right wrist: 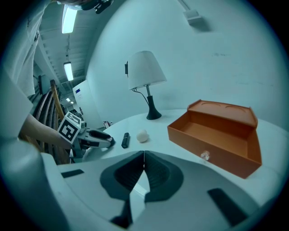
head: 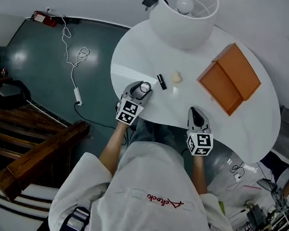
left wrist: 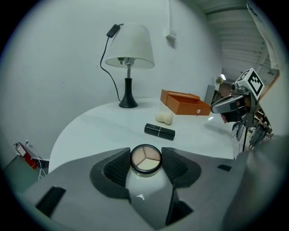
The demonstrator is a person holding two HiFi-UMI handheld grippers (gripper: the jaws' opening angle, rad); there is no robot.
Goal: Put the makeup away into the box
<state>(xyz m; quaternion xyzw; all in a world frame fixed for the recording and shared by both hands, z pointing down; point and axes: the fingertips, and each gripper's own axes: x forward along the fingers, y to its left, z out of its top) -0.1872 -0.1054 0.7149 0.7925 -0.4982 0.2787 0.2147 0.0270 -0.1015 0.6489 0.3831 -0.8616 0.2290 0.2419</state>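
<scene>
Near left: left gripper (left wrist: 145,154) clamps the round black-rimmed beige palette (left wrist: 146,159).
Open orange box (right wrist: 216,135): looks empty.
Left out: black tube (left wrist: 159,131), cream sponge (left wrist: 164,117).
Right gripper (right wrist: 143,158): closed, empty.

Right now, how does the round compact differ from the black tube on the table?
The round compact is a disc showing three pale shades; the black tube is long and dark. The compact is clamped in the left gripper; the tube lies free on the white table. Both are outside the orange box.

head: steeply down | gripper views: low across table (head: 264,123), sharing box (head: 231,77)
</scene>
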